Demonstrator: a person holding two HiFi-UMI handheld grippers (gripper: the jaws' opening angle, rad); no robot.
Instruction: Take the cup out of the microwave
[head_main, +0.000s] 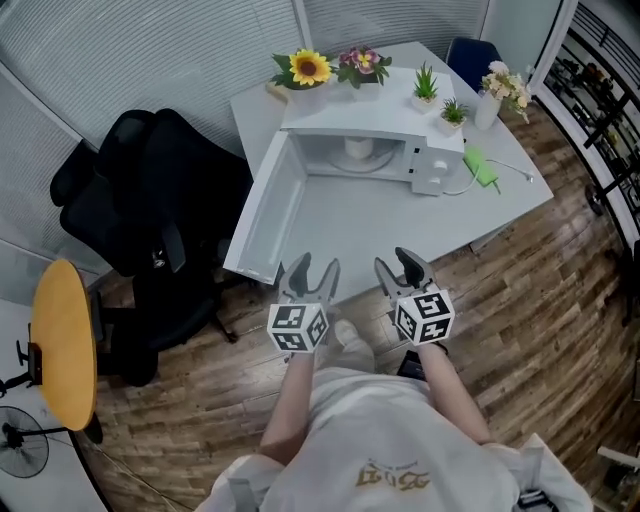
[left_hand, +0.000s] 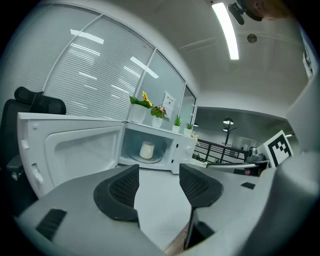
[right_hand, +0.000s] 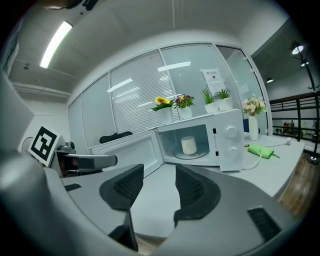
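A white microwave (head_main: 400, 125) stands at the back of the grey table (head_main: 360, 235), its door (head_main: 268, 215) swung wide open to the left. Inside, a white cup (head_main: 358, 150) stands upright on the turntable; it also shows as the cup (left_hand: 147, 150) in the left gripper view and the cup (right_hand: 188, 145) in the right gripper view. My left gripper (head_main: 312, 272) and right gripper (head_main: 400, 265) hover side by side at the table's near edge, well short of the microwave. The left gripper (left_hand: 159, 185) and the right gripper (right_hand: 160, 187) are both open, with nothing between their pads.
Potted flowers (head_main: 310, 70) and small plants (head_main: 426, 88) sit on and behind the microwave. A green object (head_main: 481, 166) with a cable lies right of it, near a vase (head_main: 490, 105). A black office chair (head_main: 150, 200) stands left of the table, a round wooden top (head_main: 65, 340) further left.
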